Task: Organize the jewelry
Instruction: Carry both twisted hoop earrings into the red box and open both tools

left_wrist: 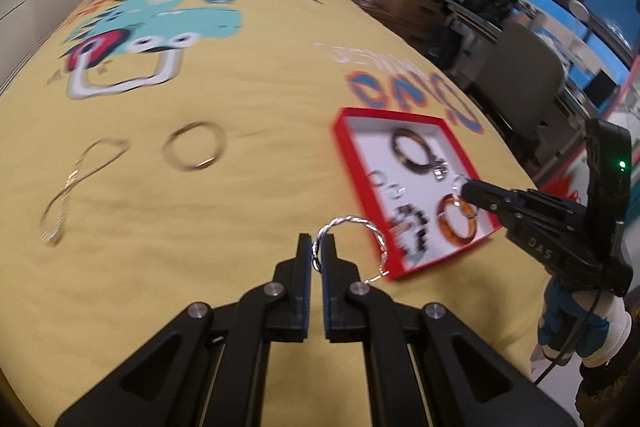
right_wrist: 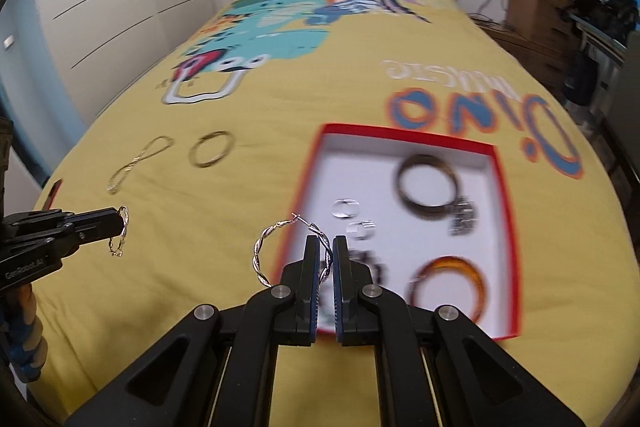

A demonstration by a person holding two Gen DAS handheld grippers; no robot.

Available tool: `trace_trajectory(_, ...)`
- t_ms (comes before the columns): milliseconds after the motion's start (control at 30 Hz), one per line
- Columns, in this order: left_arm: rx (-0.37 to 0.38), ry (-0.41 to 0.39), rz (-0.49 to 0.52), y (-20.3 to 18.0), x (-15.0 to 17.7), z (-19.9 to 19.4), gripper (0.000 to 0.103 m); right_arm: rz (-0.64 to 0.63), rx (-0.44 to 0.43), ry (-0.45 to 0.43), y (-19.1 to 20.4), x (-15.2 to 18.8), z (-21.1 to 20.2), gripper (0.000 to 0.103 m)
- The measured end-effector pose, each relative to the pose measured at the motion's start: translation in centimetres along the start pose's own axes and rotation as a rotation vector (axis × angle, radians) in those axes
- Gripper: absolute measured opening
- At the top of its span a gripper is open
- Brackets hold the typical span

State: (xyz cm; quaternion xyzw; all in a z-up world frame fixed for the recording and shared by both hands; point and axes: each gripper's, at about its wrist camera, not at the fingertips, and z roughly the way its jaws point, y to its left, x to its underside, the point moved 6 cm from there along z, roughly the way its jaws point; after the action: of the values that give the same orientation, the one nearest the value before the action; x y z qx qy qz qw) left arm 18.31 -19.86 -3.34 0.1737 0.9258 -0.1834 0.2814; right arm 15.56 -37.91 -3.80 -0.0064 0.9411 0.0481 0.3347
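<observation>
Two hand-held grippers are hovering over the bed (right_wrist: 280, 155). The left (left_wrist: 317, 247) is pinching one silver hoop (left_wrist: 352, 239); the right (right_wrist: 329, 249) is clamping another hoop (right_wrist: 280, 251) beside the red tray (right_wrist: 404, 137).

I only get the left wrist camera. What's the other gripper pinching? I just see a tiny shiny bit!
Observer: The right gripper is shut on a twisted silver hoop. The right wrist view shows the whole loop.
Operator: Is anything hiding on my side?
Observer: Yes. A red thing peeks out at the bed's edge, beyond the left gripper, which grips the matching hoop. Too little of the red thing shows to name it.
</observation>
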Motion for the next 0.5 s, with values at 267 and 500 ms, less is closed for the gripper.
trace_trajectory(267, 0.015, 0.031, 0.124, -6.1, -6.0, 7.8, 0.004, 0.014, 0.028, 0.021, -6.4, -3.0, 3.8, 0.006)
trace_trajectory(500, -0.037, 0.114, 0.200, -8.1, -7.6, 15.3, 0.004, -0.027, 0.044, 0.073, -9.3, -5.0, 8.7, 0.006)
